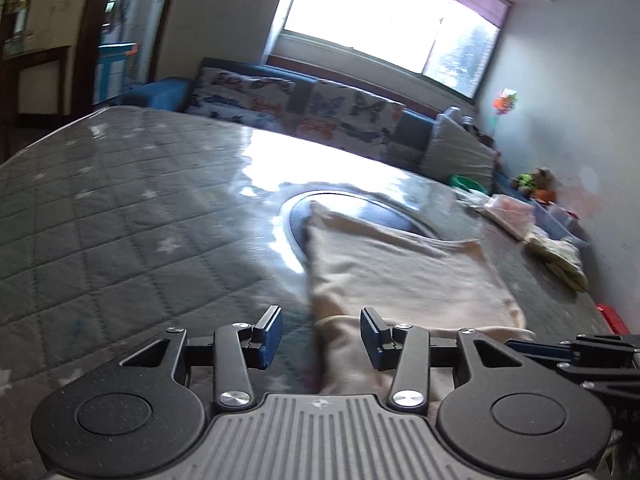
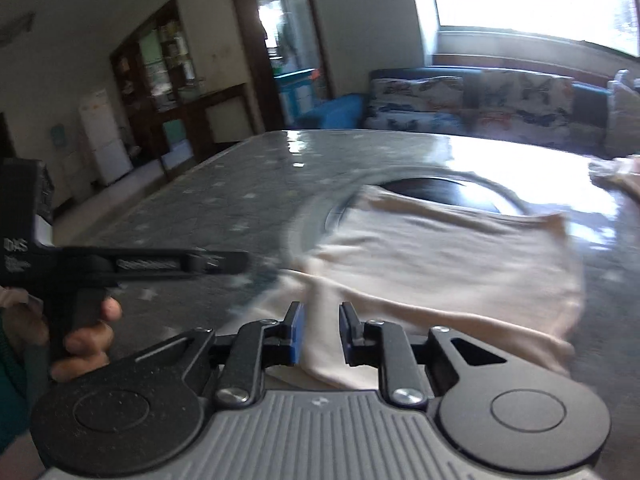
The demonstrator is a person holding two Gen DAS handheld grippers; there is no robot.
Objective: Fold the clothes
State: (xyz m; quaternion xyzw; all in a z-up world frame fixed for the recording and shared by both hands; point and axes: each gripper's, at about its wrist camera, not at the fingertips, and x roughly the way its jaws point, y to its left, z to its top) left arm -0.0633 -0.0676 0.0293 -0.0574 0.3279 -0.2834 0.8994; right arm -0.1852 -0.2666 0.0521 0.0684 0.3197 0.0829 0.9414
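Note:
A cream garment lies partly folded on the grey quilted table cover, over a dark round inset. My left gripper is open, its jaws wide apart above the garment's near left edge. In the right wrist view the same garment lies ahead. My right gripper is open with a narrower gap, its fingers on either side of a fold of the cloth's near edge. The left gripper's body and the hand holding it show at the left of that view.
A sofa with butterfly cushions stands behind the table under a bright window. Folded clothes and bags are piled at the table's right side near the wall. A doorway and a shelf unit are at the left.

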